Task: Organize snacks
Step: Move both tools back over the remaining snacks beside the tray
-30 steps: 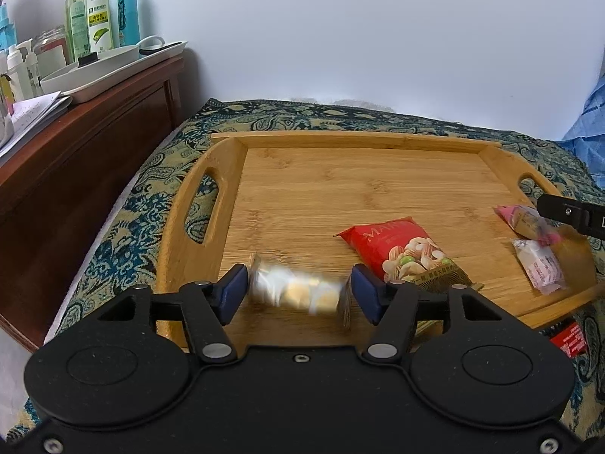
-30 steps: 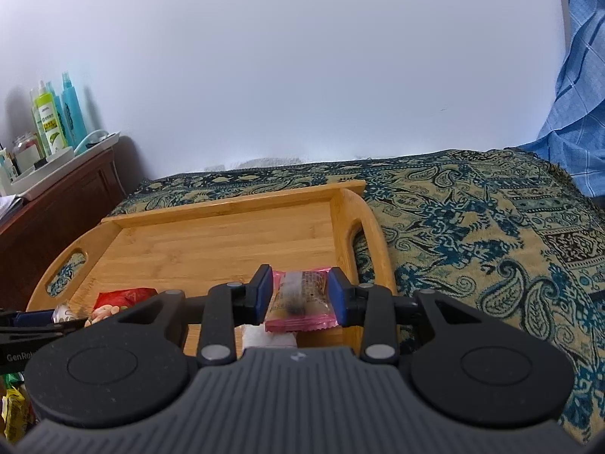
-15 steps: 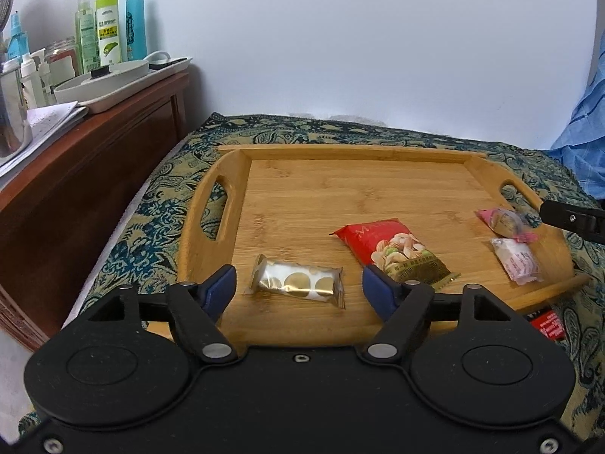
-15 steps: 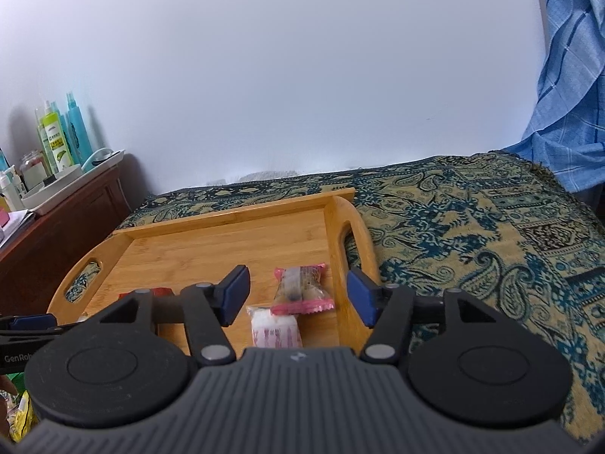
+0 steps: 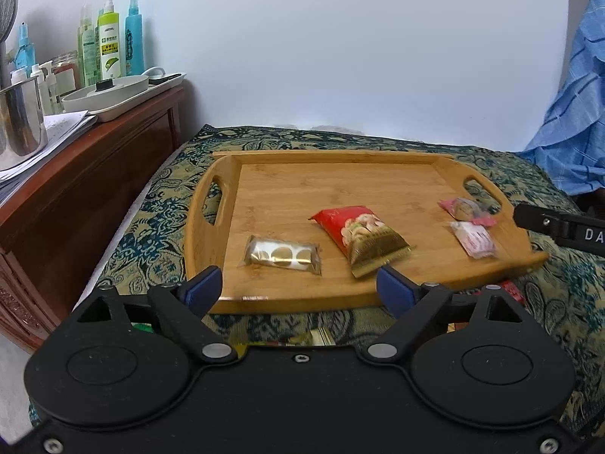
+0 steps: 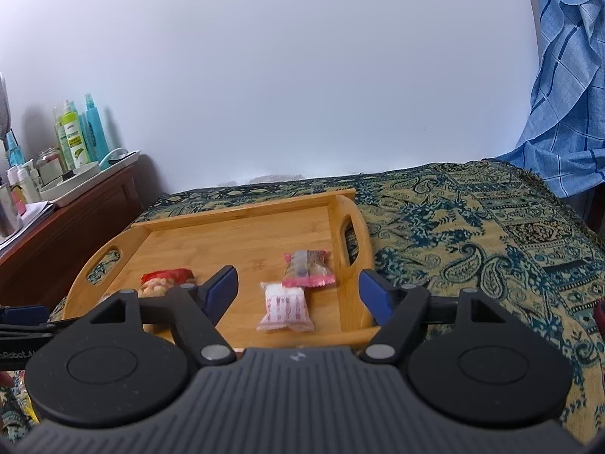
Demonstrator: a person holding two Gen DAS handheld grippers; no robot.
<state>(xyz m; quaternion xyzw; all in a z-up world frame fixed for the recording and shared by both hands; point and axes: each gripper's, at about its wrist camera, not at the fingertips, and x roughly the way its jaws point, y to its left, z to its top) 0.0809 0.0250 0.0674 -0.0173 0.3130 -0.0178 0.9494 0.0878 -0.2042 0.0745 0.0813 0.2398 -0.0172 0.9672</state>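
A bamboo tray lies on the patterned bedspread. On it lie a clear cookie packet at front left, a red nut bag in the middle, and a pink candy packet and a white-pink packet at right. My left gripper is open and empty, just short of the tray's front edge. My right gripper is open and empty, above the tray's front right; the white-pink packet and pink packet lie on the tray beyond its fingers.
A wooden cabinet with spray bottles, a white dish tray and a steel pot stands at left. More snack packets lie on the bedspread below my left gripper. Blue checked cloth hangs at right.
Both grippers opened and let go of their packets, the cookies at left and the pink candy at right. Both then drew back from the tray toward the front.
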